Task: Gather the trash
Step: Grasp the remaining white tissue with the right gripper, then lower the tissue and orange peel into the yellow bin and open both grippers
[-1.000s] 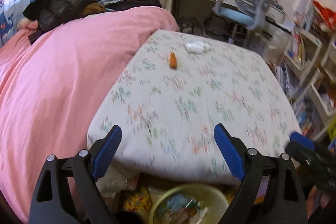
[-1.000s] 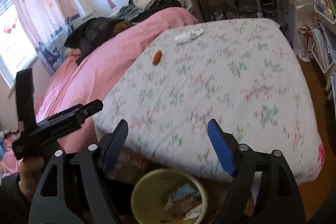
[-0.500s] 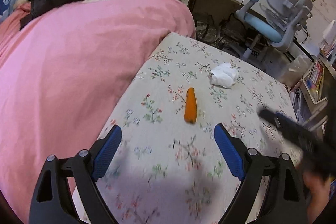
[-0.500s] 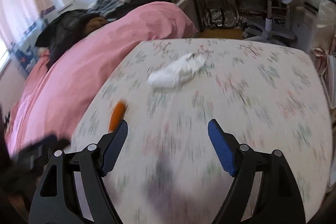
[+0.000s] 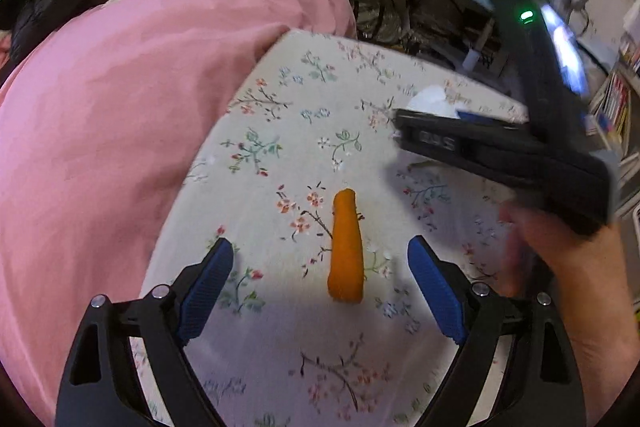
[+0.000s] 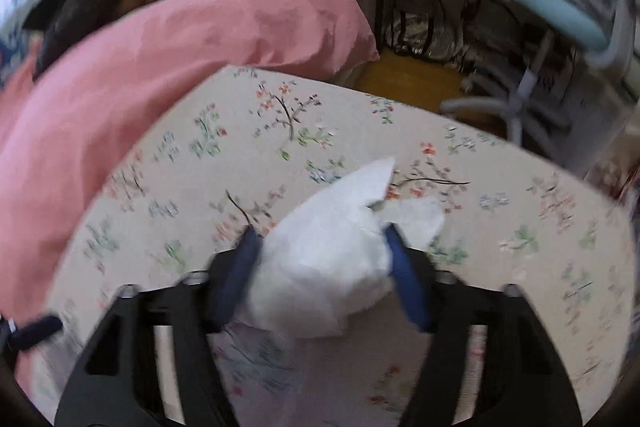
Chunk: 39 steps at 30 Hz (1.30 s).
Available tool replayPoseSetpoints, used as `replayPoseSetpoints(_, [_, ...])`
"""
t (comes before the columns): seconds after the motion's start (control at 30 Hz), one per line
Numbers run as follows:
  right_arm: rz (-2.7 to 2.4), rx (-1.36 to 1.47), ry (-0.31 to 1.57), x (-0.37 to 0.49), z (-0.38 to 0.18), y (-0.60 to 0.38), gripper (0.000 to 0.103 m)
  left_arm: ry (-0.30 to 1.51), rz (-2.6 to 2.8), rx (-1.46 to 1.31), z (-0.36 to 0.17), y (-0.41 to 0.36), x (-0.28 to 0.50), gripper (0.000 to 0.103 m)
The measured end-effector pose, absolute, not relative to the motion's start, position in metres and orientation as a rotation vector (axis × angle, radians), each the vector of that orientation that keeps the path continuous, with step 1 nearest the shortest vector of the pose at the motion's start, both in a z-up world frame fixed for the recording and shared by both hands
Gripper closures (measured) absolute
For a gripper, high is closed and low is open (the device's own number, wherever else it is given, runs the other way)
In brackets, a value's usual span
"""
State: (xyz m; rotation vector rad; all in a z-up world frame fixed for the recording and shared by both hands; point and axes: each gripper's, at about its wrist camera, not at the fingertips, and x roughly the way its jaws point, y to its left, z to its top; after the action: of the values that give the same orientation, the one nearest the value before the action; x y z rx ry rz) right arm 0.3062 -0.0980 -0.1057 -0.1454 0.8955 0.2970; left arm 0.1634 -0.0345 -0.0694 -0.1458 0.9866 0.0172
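Trash: crumpled tissue (image 6: 332, 267) between closing right gripper (image 6: 320, 267) pads, orange piece (image 5: 346, 251) between wide, closing left gripper (image 5: 320, 287) pads, untouched. Could tear or slip out if pinched by 1 loose corner. Pink duvet (image 5: 120, 127) left of both; floral sheet (image 5: 300, 115) underneath, easily snagged.

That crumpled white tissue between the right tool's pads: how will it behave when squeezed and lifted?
The crumpled white tissue looks soft and creased, so it will probably crush flat as the right tool closes on it rather than resist. Loose corners stick up past the pads, so they may flop or tear. It likely weighs almost nothing and should lift off the floral bedsheet easily.
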Motion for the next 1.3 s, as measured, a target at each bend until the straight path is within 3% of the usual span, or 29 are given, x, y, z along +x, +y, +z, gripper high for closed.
replayPoseSetpoints(0.03, [0.311,-0.149,0.894,0.303,-0.106,-0.102,0.070,0.999,0.012,-0.136,-0.074,-0.037,0.166,0.027])
replayPoseSetpoints(0.1, [0.336,-0.136,0.911,0.292,-0.106,-0.120,0.084,0.978,0.018,-0.080,-0.076,-0.043,0.166,0.032])
replayPoseSetpoints(0.17, [0.354,-0.126,0.922,0.279,-0.106,-0.134,0.087,0.965,0.005,0.014,-0.078,-0.056,0.164,0.043])
replayPoseSetpoints(0.23, [0.363,-0.117,0.930,0.261,-0.106,-0.151,0.088,0.944,-0.045,0.060,-0.076,-0.066,0.157,0.072])
replayPoseSetpoints(0.3, [0.377,-0.069,0.935,0.232,-0.102,-0.174,0.089,0.943,-0.076,0.074,-0.074,-0.071,0.151,0.086])
replayPoseSetpoints(0.8, [0.454,0.250,0.793,0.049,-0.036,-0.263,0.089,0.820,-0.249,-0.148,-0.017,-0.063,0.053,0.086])
replayPoseSetpoints(1.3, [0.476,0.239,0.773,-0.002,-0.028,-0.254,0.088,0.740,-0.200,-0.087,-0.007,-0.069,-0.005,0.086])
